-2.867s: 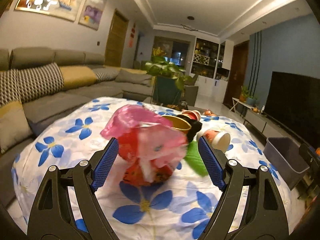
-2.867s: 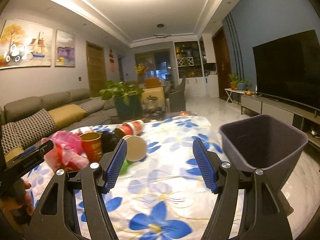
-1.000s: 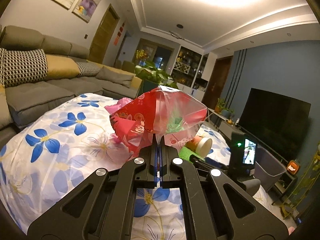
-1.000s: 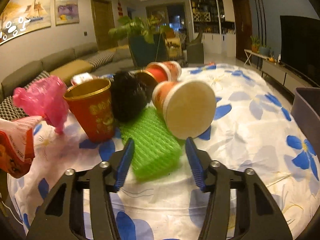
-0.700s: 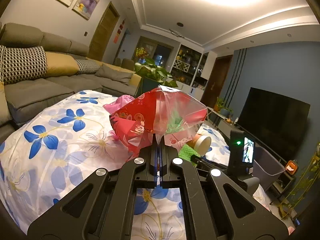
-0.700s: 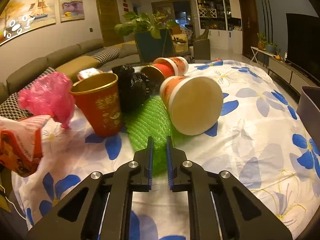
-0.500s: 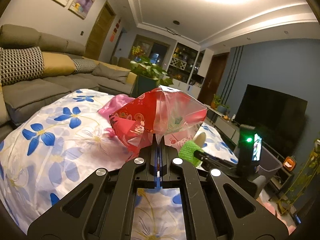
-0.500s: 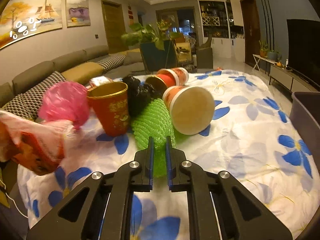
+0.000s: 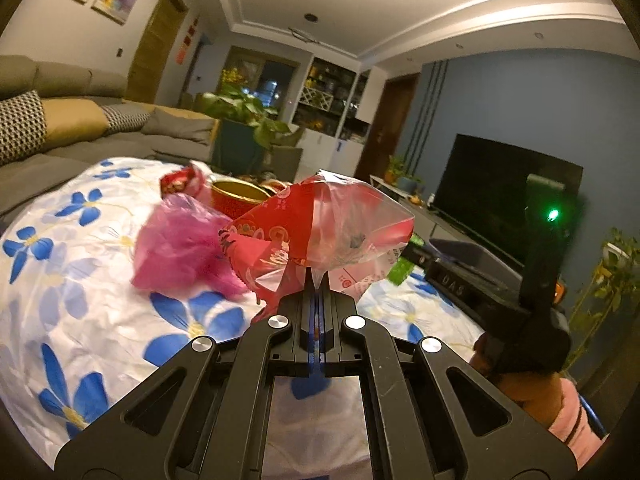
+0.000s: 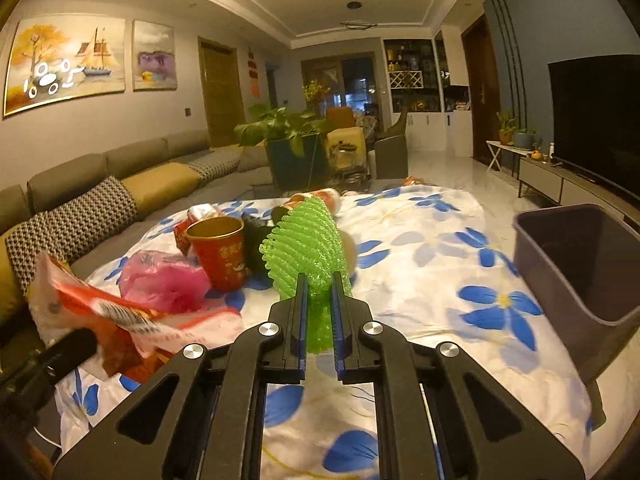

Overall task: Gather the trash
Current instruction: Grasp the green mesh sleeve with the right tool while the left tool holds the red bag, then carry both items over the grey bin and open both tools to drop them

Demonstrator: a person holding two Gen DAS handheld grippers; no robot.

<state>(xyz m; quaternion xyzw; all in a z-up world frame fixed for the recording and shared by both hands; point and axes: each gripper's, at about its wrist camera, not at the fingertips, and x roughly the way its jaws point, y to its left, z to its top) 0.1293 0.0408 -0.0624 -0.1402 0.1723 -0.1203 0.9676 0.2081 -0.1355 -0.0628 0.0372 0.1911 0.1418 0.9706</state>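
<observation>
Both my grippers hold trash above a flower-print tablecloth (image 10: 420,264).

My left gripper (image 9: 317,280), lower centre of its view, is clamped tight on a red-and-clear plastic bag (image 9: 320,224); a pink plastic bag (image 9: 180,248) lies on the cloth at its left. My right gripper (image 10: 318,284) pinches a green foam net sleeve (image 10: 308,240), its jaws nearly closed around it at mid-frame. A red paper cup (image 10: 220,252) stands just left of it. A grey bin (image 10: 580,272) sits at the right edge.

grey sofa (image 10: 100,176) | dark TV (image 10: 596,120) – blue wall (image 9: 500,100) | paintings (image 10: 68,60) – warm ceiling light
</observation>
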